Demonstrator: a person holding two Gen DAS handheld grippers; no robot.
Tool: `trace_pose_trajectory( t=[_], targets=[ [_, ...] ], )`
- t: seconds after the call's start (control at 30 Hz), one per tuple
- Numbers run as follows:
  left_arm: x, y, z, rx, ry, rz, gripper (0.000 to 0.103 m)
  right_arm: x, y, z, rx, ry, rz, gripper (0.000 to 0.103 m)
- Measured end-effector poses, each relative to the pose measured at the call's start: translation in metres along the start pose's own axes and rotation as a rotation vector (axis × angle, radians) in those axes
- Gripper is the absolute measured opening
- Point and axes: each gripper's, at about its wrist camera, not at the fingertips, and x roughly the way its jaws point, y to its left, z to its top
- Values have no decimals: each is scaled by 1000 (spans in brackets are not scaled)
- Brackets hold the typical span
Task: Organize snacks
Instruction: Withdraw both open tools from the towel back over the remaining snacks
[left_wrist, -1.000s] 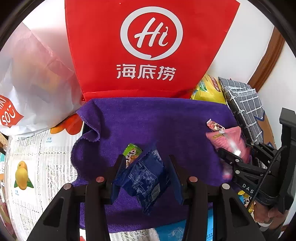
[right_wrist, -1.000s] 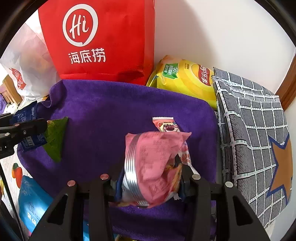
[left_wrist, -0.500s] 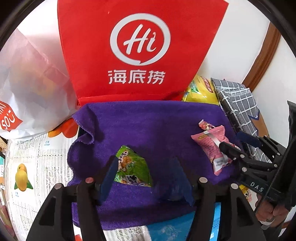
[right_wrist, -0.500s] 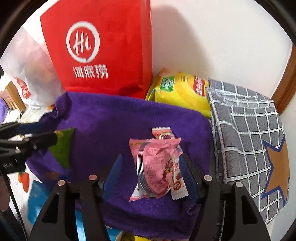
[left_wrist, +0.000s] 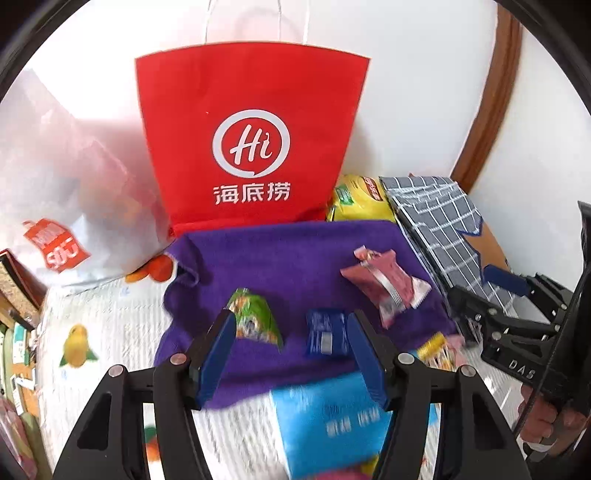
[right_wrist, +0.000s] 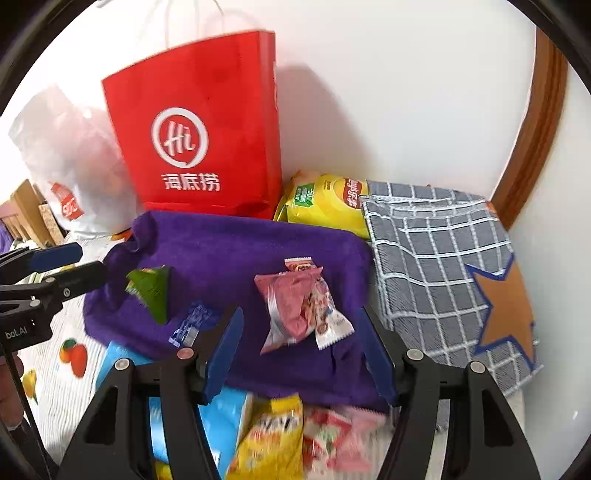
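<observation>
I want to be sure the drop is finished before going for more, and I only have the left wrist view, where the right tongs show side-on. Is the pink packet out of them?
Observer: Yes. The right tongs have just been opening and stand open. The pink packet lies on the purple towel in line with the gap, and neither pad touches it.
Operator: What is left to pick up on that side?
Observer: Just off the towel's near edge, below the right tongs, lie a yellow packet and some pink-and-white packets.
</observation>
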Motion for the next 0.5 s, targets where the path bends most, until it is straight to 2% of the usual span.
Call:
trace_pose_trajectory(
  t=[0.07,0.17,0.3,0.5],
  targets=[
    [-17,-1,-10,1,-10,11,61,-16,0,-9,27,-3,-15,69],
    [-49,-2,-28,-3,-27,22,61,-36,0,-24,47,-5,-16,71],
    [-81,-4,-52,-16,-49,34,61,-64,-2,-45,66,8,-62,72],
    [-119,-5,-86,-58,-78,29,62,-106,-6,-80,68,-47,-25,74]
  ],
)
